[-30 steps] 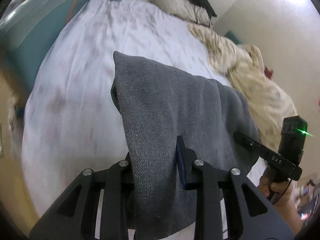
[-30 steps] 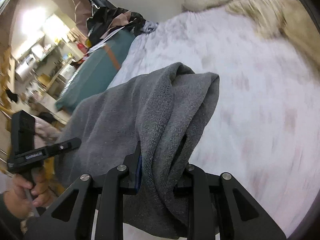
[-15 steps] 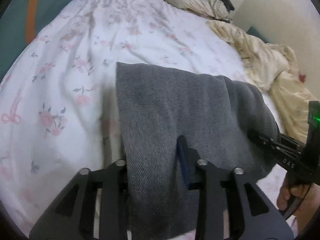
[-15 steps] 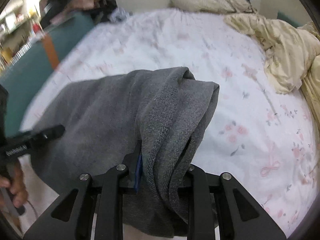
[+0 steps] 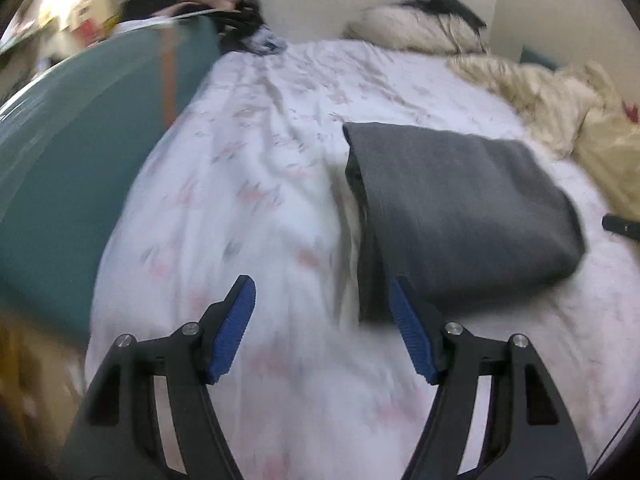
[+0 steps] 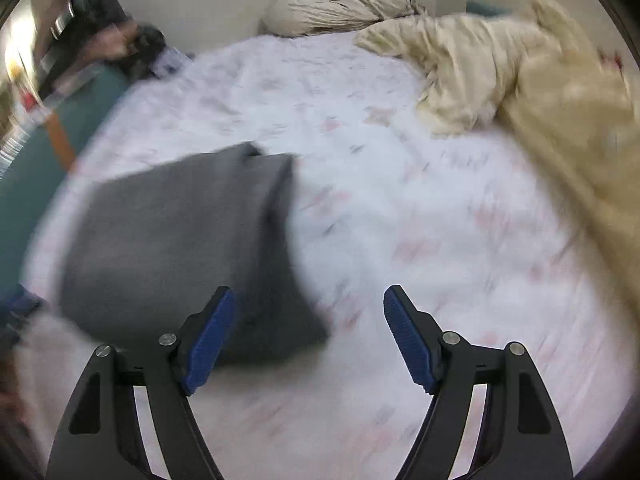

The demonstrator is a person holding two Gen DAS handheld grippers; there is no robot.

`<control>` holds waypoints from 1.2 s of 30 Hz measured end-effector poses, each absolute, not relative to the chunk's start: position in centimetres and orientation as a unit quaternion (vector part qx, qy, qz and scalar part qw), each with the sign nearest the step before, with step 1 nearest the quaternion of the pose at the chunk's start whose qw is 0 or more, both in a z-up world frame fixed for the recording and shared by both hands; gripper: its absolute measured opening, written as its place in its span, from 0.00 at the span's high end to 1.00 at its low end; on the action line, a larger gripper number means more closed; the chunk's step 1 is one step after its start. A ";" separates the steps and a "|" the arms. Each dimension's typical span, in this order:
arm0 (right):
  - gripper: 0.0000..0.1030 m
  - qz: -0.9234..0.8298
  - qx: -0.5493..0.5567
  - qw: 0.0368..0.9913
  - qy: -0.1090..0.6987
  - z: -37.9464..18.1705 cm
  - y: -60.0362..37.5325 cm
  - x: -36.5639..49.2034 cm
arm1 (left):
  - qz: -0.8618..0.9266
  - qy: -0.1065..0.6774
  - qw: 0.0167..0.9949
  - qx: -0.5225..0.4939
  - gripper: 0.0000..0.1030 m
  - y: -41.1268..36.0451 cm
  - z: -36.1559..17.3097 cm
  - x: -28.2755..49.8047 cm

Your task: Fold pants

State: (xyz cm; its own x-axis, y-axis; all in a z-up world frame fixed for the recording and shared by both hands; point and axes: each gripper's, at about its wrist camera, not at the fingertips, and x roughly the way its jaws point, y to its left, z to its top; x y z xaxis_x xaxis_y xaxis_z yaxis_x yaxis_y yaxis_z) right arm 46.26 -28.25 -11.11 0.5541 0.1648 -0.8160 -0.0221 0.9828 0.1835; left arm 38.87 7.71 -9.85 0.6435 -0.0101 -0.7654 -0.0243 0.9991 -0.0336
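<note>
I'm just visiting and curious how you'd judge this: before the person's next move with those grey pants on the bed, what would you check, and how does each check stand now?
1. Pants lying on the floral bedsheet: ok, they rest there as a folded bundle.
2. Left tool free of cloth: ok, jaws are opening, nothing between them; the pants sit just beyond its right finger.
3. Right tool free of cloth: ok, jaws are opening, only the sheet between them.
4. Fold neat, edges aligned: cannot tell, both views are blurred.
5. Cream blanket clear of the pants: ok, apart.
6. Layers under the top fold lying flat: cannot tell, hidden.
</note>
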 end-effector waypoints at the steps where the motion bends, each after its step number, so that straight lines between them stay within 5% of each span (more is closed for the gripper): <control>1: 0.24 0.068 0.089 0.879 0.464 -10.4 -27.9 44.3 | 0.012 0.411 0.911 -0.032 0.36 7.9 -9.1 36.5; 7: 0.23 0.113 0.088 0.897 0.417 -6.0 -24.2 31.6 | 0.015 0.371 0.928 -0.039 0.35 5.7 -3.6 25.9; 16: 0.16 0.143 0.057 0.922 0.355 0.6 -21.0 16.6 | -0.019 0.311 0.949 -0.036 0.04 3.6 4.2 12.9; 21: 0.03 0.134 0.039 0.933 0.332 2.8 -20.1 10.6 | 0.006 0.287 0.957 -0.042 0.01 4.0 6.8 7.4; 36: 0.00 0.101 0.045 0.956 0.271 1.0 -21.1 0.5 | 0.011 0.317 0.946 -0.062 0.01 4.0 1.7 -0.4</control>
